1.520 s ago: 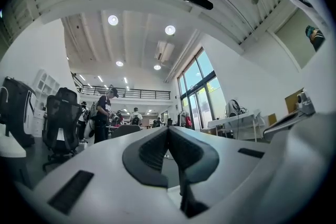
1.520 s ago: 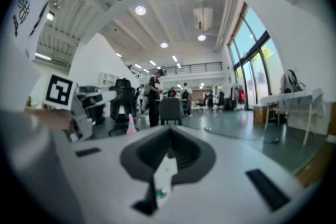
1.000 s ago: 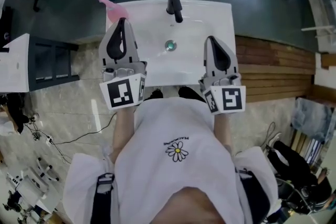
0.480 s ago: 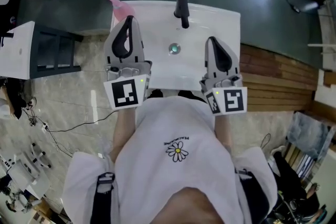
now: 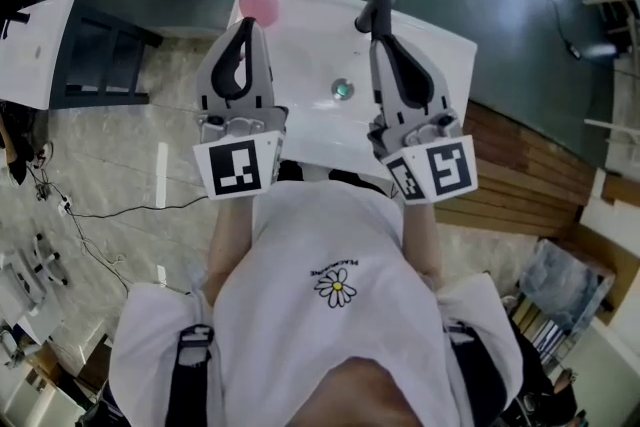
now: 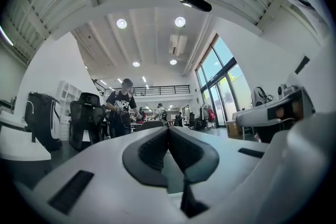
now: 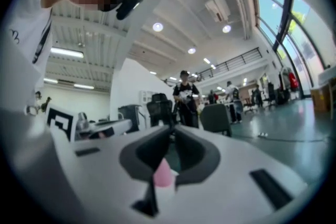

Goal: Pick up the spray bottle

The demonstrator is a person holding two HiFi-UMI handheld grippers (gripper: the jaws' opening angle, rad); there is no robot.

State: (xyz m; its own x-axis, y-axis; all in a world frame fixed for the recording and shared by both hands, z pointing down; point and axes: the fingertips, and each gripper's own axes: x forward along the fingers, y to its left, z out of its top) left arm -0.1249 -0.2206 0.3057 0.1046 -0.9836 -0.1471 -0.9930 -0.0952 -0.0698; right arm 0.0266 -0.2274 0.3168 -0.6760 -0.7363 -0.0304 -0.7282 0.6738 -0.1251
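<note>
Standing with the left forearm (image 5: 228,245) and right forearm (image 5: 422,240) stretched forward from the torso, bare below short white sleeves. Holding the left gripper (image 5: 243,25) out in front, about level, jaws pressed together tip to tip and gripping nothing. Holding the right gripper (image 5: 378,33) beside it, also about level but angled inward toward the left one, jaws likewise closed on nothing. Set apart at the marker cubes, closer at the tips.

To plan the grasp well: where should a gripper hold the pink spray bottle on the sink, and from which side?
Likely the round body of the spray bottle, below the head, from the near side with the left gripper; its nozzle points away leftward, leaving that side free.
</note>
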